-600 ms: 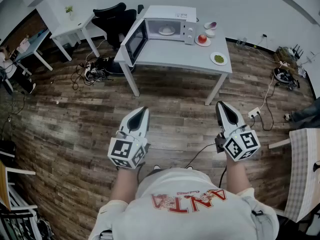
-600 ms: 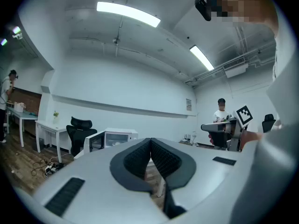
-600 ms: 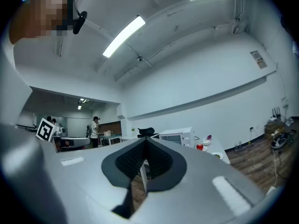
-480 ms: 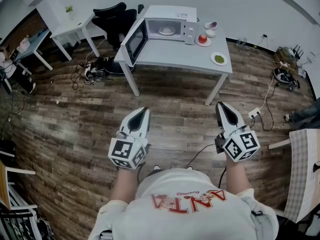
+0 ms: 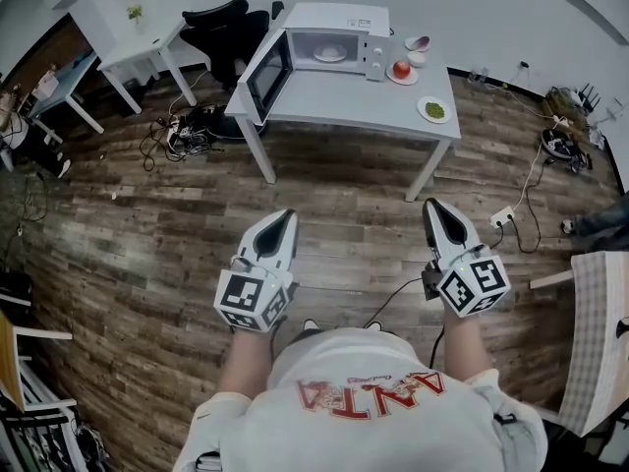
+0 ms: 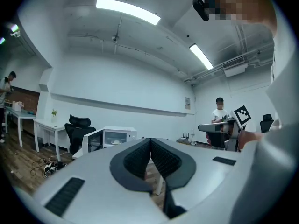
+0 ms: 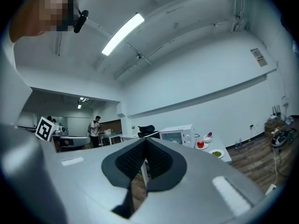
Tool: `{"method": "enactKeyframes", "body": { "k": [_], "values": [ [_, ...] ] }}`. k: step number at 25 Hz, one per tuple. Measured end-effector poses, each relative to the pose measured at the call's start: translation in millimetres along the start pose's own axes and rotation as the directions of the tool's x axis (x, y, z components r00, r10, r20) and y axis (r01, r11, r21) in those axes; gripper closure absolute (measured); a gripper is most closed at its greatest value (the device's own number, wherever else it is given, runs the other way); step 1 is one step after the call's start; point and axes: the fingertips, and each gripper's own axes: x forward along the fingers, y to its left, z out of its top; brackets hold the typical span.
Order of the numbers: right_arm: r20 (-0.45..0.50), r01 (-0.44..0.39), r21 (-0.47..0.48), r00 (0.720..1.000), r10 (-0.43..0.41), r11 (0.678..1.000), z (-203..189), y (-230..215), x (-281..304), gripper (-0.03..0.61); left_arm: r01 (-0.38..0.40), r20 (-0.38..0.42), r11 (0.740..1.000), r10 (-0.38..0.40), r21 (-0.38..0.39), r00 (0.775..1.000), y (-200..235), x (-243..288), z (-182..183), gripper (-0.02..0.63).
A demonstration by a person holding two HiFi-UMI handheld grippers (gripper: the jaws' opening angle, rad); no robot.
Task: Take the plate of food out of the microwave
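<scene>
The white microwave (image 5: 339, 37) stands on a grey table (image 5: 344, 101) far ahead, its door (image 5: 265, 75) swung open to the left. A white plate of food (image 5: 329, 55) sits inside the cavity. My left gripper (image 5: 286, 214) and right gripper (image 5: 433, 205) are held low in front of the person's body, over the wooden floor, well short of the table. Both have their jaws shut with nothing between them. The left gripper view shows the microwave (image 6: 114, 136) small beyond the closed jaws. In the right gripper view the microwave (image 7: 177, 135) is also distant.
On the table right of the microwave are a plate with a red fruit (image 5: 400, 72), a small bowl (image 5: 417, 44) and a plate of green food (image 5: 433, 110). A black office chair (image 5: 221, 28), a white desk (image 5: 138, 52) and floor cables (image 5: 182, 131) lie left; a power strip (image 5: 501, 219) lies right.
The table and microwave have shifted slightly up in the head view. Both grippers stay shut in the same place before the body.
</scene>
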Motion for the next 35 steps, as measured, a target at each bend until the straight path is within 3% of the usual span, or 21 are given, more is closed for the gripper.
{"method": "enactKeyframes", "body": {
  "k": [11, 18, 26, 31, 35],
  "values": [
    [0.036, -0.042, 0.014, 0.998, 0.042, 0.999, 1.7, 26.8, 13.3, 0.578, 0.021, 0.001, 1.0, -0.021, -0.004, 1.0, 15.7, -11.2, -4.2, 0.604],
    [0.084, -0.053, -0.049, 0.995, 0.057, 0.997, 6.1, 62.6, 23.6, 0.578, 0.048, 0.009, 0.999, -0.048, -0.007, 0.999, 43.7, -29.4, -2.2, 0.604],
    [0.087, -0.059, -0.004, 0.994, 0.059, 0.998, -3.9, 99.6, 33.3, 0.577, 0.099, 0.011, 0.994, -0.099, -0.038, 0.995, 73.8, -53.1, -17.7, 0.604],
    [0.038, -0.038, -0.008, 0.999, 0.038, 0.999, -11.2, 100.7, 44.0, 0.577, 0.114, 0.011, 0.992, -0.114, -0.054, 0.993, 83.8, -49.2, -19.8, 0.604],
    [0.058, -0.034, -0.011, 0.998, 0.035, 0.999, -10.0, 94.4, 58.1, 0.578, 0.103, 0.01, 0.993, -0.102, -0.055, 0.995, 95.8, -38.3, -19.6, 0.604]
  ]
}}
